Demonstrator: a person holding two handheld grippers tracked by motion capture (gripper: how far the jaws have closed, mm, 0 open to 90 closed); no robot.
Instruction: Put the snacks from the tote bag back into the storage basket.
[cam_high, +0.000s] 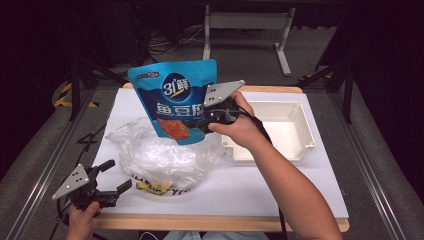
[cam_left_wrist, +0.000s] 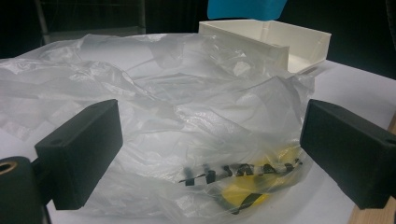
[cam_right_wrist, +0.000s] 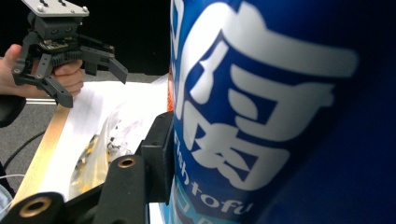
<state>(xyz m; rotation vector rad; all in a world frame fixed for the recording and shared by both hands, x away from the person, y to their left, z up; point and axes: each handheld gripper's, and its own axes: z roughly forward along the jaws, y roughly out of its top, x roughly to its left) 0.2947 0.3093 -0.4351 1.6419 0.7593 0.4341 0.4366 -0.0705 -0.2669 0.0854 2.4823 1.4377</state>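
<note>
The right claw (cam_high: 202, 119) is closed on the side edge of the blue snack pouch (cam_high: 176, 100) and holds it upright in the air, above the crumpled plastic bag (cam_high: 160, 157) and beside the white tray (cam_high: 272, 130). The left claw (cam_high: 111, 177) waits wide open and empty at the near corner of the worktop (cam_high: 280, 185), pointing at the bag, probably to hold it steady.

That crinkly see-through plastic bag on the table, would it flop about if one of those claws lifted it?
Probably floppy: the crumpled clear plastic bag lies collapsed in soft folds. Likely light, as the film looks thin. It may slip or stretch, since the left gripper, its jaws open, would pinch only loose film.
</note>
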